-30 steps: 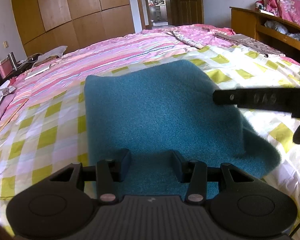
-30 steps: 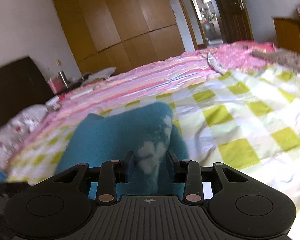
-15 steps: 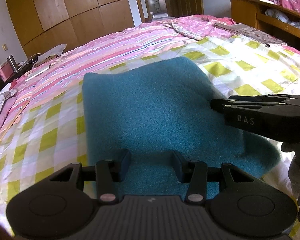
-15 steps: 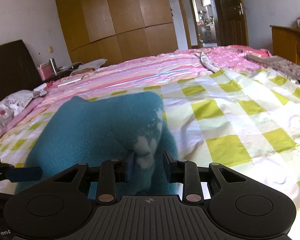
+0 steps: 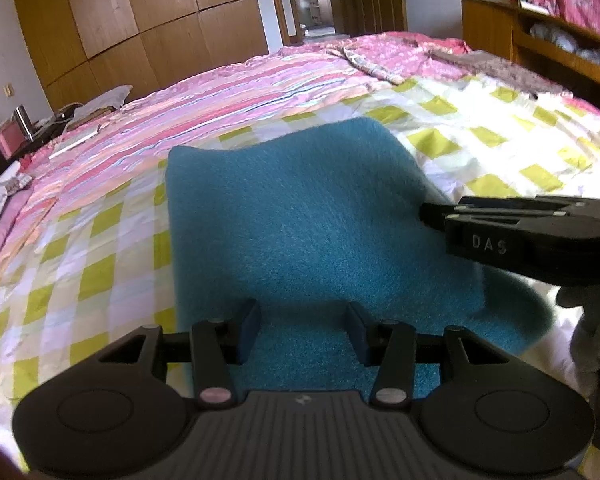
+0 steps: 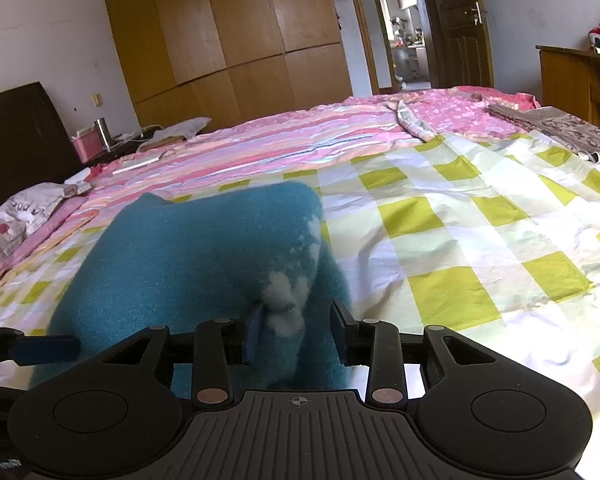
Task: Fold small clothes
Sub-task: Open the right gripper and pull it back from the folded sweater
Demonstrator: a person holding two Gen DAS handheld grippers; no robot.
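the teal cloth (image 6: 188,264) has its near edge hidden behind the right gripper (image 6: 296,334) at lower centre of the right wrist view, blurred there. in the left wrist view a gloved hand (image 5: 592,344) is cut off at the right edge.

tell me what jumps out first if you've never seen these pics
A fuzzy teal fleece garment lies spread on the yellow-and-white checked bedsheet, filling the middle of both views. The right gripper has a bunched, white-patterned fold between its fingers, its jaws having just opened wider; the left gripper hovers open over the near edge.
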